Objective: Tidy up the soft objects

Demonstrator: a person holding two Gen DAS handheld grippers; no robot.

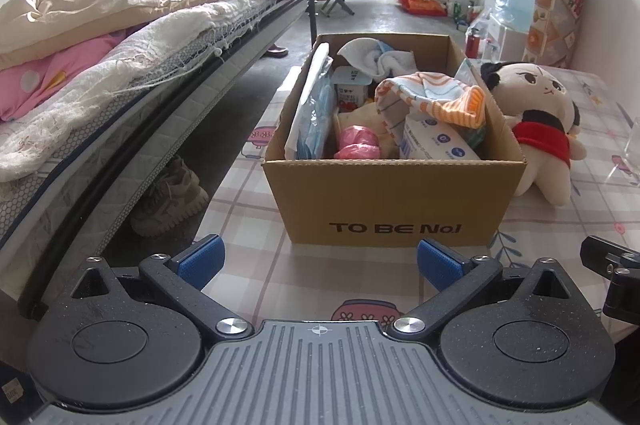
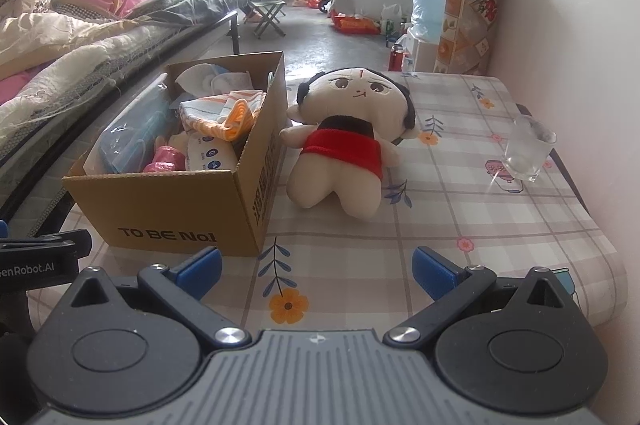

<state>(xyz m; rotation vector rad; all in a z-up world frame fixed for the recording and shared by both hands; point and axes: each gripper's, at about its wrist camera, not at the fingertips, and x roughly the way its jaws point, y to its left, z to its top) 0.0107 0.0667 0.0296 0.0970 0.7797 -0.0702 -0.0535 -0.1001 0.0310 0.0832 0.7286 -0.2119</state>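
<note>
My table [image 2: 460, 209] wears a plaid cloth printed with flowers and small pink pots. A cardboard box [image 2: 172, 209] marked "TO BE No.1" stands on its left part. Just beside the box's right wall a plush doll [image 2: 344, 161] in a red top lies on its back. A clear glass [image 2: 526, 151] stands near the right edge, well apart from the doll.
</note>
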